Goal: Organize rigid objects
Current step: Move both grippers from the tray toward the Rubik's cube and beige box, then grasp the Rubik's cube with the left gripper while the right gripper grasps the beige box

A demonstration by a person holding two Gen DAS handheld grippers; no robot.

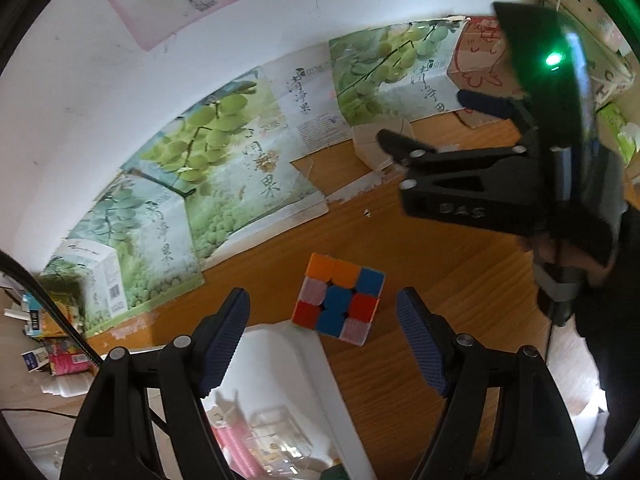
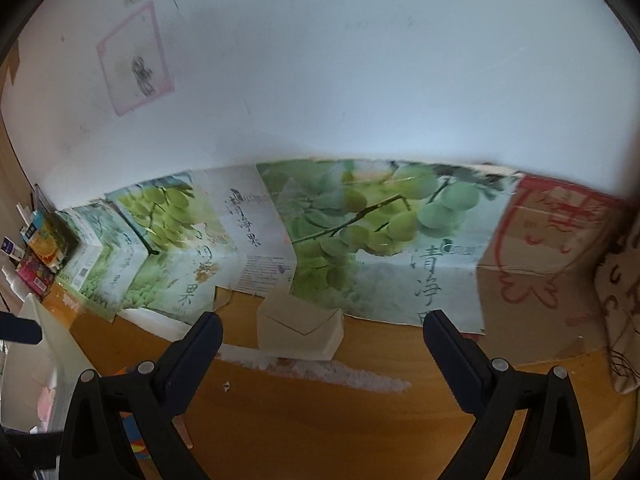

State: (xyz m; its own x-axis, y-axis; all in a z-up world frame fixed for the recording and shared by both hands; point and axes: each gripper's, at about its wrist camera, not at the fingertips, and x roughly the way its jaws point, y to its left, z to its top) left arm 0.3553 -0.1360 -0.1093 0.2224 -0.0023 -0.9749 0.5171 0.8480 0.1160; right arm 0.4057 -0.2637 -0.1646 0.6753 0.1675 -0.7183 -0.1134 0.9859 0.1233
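The left gripper [image 1: 323, 338] hangs with its jaws spread wide and nothing between the blue pads [image 1: 224, 340]. The cube [image 1: 338, 299] lies on the wooden table [image 1: 420, 280] just ahead of the gap between the fingers, touching neither pad. A white bin [image 1: 296, 364] sits under the left finger, its corner just beside the cube.

The right gripper [image 2: 322, 354] is also spread wide and holds nothing. Ahead of its gap, on the table, stands a small cream box [image 2: 300, 330], apart from both fingers. In the left view this gripper [image 1: 420, 122] hovers beyond the cube, well apart from it.
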